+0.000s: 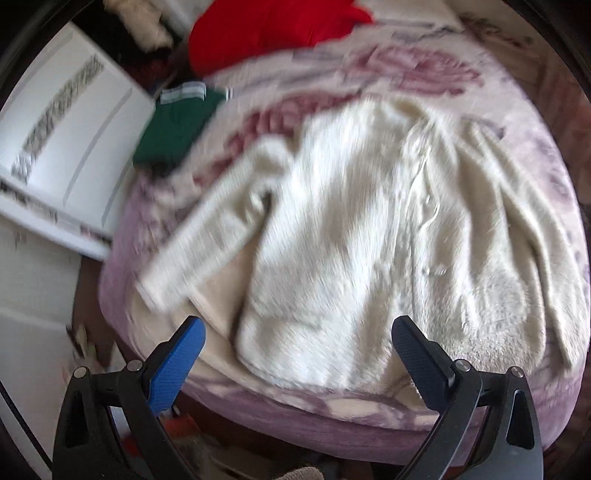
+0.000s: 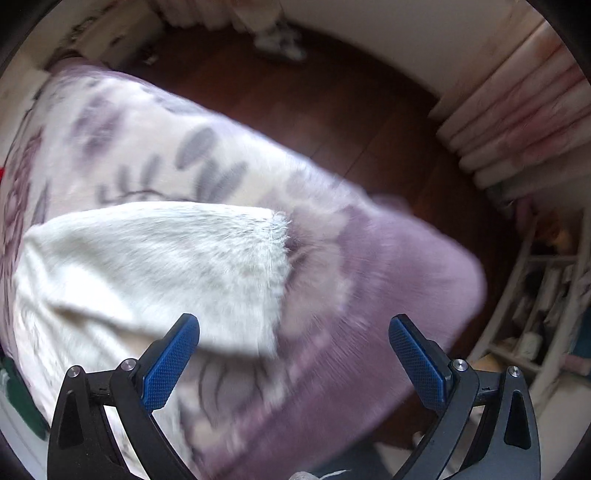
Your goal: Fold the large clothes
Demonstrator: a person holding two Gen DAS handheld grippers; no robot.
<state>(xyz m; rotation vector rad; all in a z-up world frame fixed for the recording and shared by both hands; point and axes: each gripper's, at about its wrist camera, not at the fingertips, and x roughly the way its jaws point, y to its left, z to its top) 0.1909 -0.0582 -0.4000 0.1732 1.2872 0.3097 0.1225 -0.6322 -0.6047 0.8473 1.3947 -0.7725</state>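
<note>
A fluffy cream-white garment (image 1: pixel 351 221) lies spread on the bed, one sleeve (image 1: pixel 207 225) stretched toward the left edge. My left gripper (image 1: pixel 297 332) hovers open above its near hem, nothing between the blue pads. In the right wrist view a corner of the same white garment (image 2: pixel 159 266) lies on the blanket. Just above that corner my right gripper (image 2: pixel 293 330) is open and holds nothing. Both views are motion-blurred.
A lilac floral blanket (image 1: pixel 461 74) covers the bed (image 2: pixel 388 280). A folded green garment (image 1: pixel 173 129) and a red one (image 1: pixel 266 29) lie at the far side. A white cabinet (image 1: pixel 62 147) stands left. Dark wood floor (image 2: pixel 332 92), curtains (image 2: pixel 517 122) and shelves (image 2: pixel 546 295) surround the bed corner.
</note>
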